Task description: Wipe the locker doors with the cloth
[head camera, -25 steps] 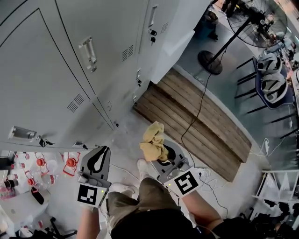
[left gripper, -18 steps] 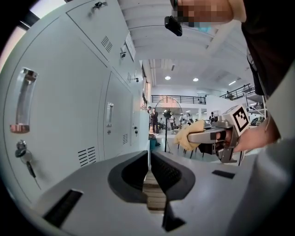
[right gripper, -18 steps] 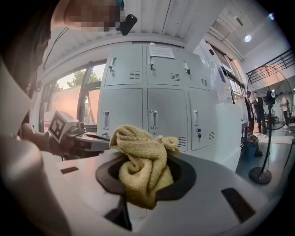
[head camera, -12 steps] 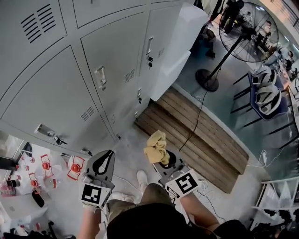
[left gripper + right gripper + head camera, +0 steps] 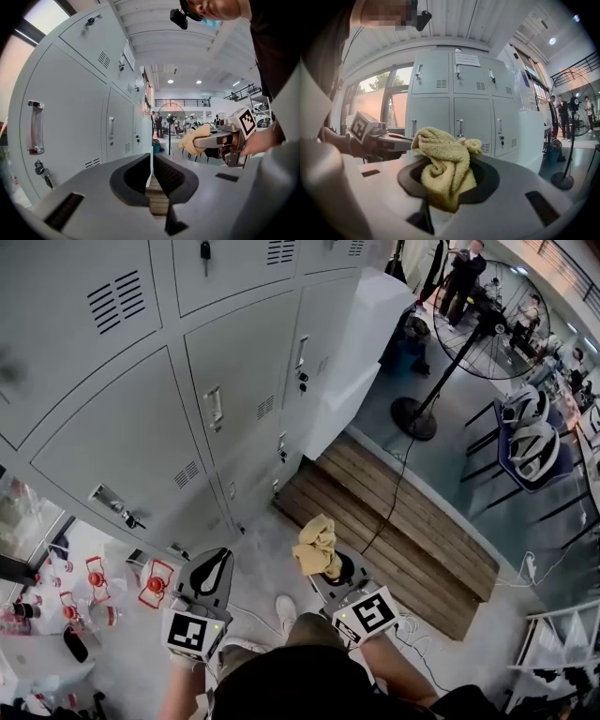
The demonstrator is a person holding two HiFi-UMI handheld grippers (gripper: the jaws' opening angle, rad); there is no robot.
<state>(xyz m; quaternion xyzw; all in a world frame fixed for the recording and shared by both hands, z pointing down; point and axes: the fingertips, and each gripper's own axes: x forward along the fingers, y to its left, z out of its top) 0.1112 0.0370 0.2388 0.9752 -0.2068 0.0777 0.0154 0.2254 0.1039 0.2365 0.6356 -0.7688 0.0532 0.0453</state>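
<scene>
The cloth (image 5: pixel 443 171) fills the gap of the right gripper (image 5: pixel 449 183), hiding the inner faces and tips of its jaws; in the head view the tips also lie under it. The lockers (image 5: pixel 141 427) run off the top and left edges. Print on the notice (image 5: pixel 468 59) is too small to read. The person (image 5: pixel 300 695) hides most of both arms.

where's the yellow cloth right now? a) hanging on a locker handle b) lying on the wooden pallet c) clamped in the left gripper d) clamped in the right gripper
D: the yellow cloth sits bunched between the jaws of the right gripper, while the left gripper has its jaws together on nothing.
</scene>
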